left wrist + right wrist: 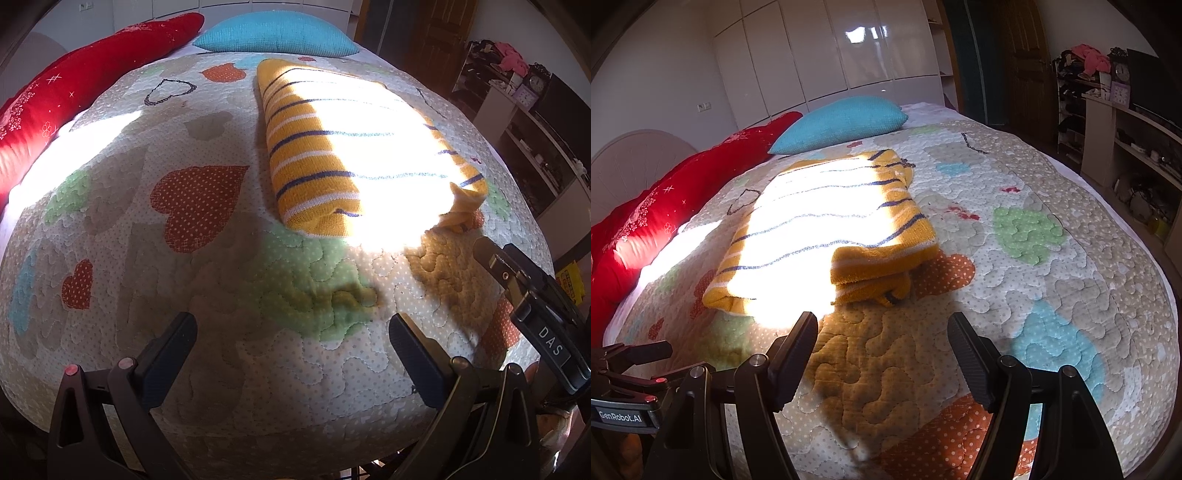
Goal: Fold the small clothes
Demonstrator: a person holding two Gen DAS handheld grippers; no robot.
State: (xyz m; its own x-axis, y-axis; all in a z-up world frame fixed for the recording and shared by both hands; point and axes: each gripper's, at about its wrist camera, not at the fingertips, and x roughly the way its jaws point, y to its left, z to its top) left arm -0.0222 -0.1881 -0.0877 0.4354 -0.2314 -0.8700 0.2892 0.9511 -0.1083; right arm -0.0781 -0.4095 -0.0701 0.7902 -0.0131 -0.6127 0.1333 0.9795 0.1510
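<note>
Left gripper (291,332) and right gripper (882,332) jaws wide over quilt (1015,295), folded striped garment (820,225) ahead, blue cushion (842,122) beyond

Bare patchwork quilted bedspread (1034,280) is seen between the wide-spread fingers of both grippers and the folded yellow knitted garment with navy and white stripes (332,147), so a low approach from the near side is unobstructed. Open quilt is also left on either side of the garment. The far edge is bounded by a turquoise textured cushion (842,123) and a long red patterned pillow (74,96).
</note>
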